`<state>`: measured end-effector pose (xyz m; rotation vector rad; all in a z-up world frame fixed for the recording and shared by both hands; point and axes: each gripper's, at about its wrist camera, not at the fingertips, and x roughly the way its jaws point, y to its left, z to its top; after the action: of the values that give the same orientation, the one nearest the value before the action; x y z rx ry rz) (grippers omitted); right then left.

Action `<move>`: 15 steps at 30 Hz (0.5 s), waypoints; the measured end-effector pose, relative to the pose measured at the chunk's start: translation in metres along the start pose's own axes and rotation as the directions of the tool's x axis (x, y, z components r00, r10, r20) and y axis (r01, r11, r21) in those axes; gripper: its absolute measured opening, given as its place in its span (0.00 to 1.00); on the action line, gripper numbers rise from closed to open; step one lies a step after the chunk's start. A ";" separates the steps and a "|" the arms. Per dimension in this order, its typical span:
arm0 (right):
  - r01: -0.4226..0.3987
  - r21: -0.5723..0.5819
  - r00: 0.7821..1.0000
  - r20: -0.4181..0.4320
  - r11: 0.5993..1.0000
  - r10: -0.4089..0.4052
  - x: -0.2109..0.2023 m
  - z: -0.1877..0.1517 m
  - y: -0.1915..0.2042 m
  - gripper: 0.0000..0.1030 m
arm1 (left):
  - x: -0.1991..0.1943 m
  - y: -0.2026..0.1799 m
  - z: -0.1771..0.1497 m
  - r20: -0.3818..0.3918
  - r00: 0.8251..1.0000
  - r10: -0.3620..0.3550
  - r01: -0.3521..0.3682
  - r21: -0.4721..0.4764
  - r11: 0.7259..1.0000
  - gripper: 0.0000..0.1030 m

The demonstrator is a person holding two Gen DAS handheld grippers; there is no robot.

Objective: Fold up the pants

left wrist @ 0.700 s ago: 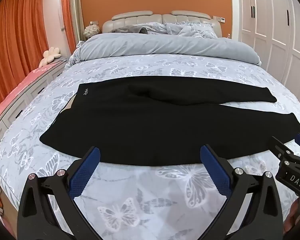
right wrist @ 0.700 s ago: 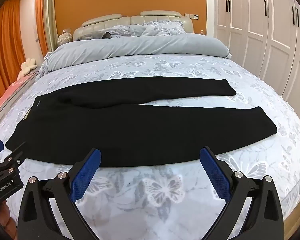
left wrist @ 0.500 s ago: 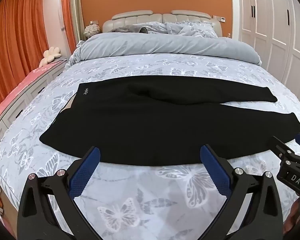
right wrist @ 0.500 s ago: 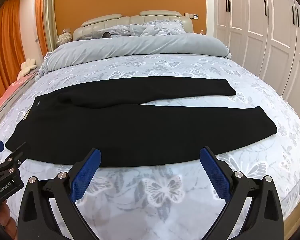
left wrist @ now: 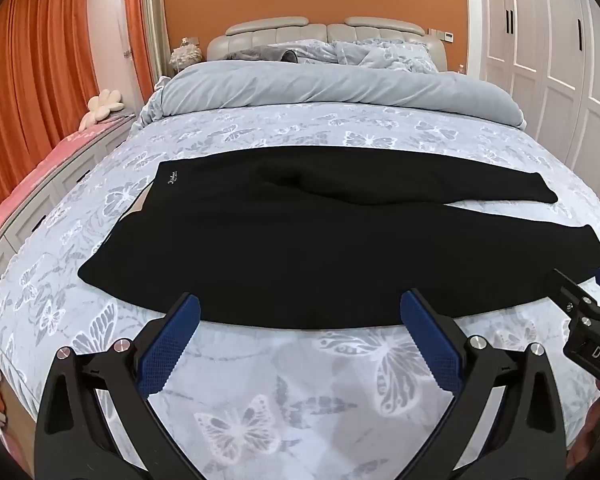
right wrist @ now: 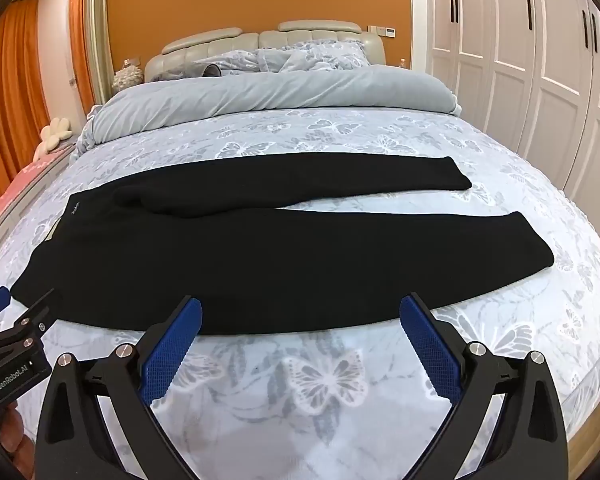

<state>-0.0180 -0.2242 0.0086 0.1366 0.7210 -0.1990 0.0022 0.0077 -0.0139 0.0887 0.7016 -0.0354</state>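
A: Nothing is shifting since a moment ago. Left tongs [left wrist: 300, 334] and right tongs [right wrist: 300, 334] are both gaping wide, gripping nothing, hovering short of the near hem.

B: Pants [right wrist: 260, 248] are lying flat, unfolded, across the bed [right wrist: 324, 376], waistband leftward.

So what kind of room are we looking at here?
A home bedroom, most likely: a made bed with a padded headboard, white wardrobe doors along one wall, and orange curtains. Black pants lie spread on the bed.
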 end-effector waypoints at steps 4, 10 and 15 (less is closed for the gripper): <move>0.001 -0.001 1.000 0.000 1.000 -0.001 0.000 0.000 0.000 0.95 | 0.002 0.000 0.000 -0.004 1.000 0.007 -0.007 0.000 1.000 0.95; 0.000 0.000 1.000 0.000 1.000 0.000 -0.001 -0.001 0.001 0.95 | 0.002 0.000 0.000 -0.006 1.000 0.006 -0.006 0.000 1.000 0.95; -0.002 0.000 1.000 0.000 1.000 0.002 -0.002 -0.001 0.002 0.95 | 0.002 0.000 0.000 -0.008 1.000 0.005 -0.005 0.001 1.000 0.95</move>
<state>-0.0196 -0.2215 0.0091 0.1375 0.7210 -0.1975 0.0041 0.0075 -0.0153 0.0913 0.7090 -0.0303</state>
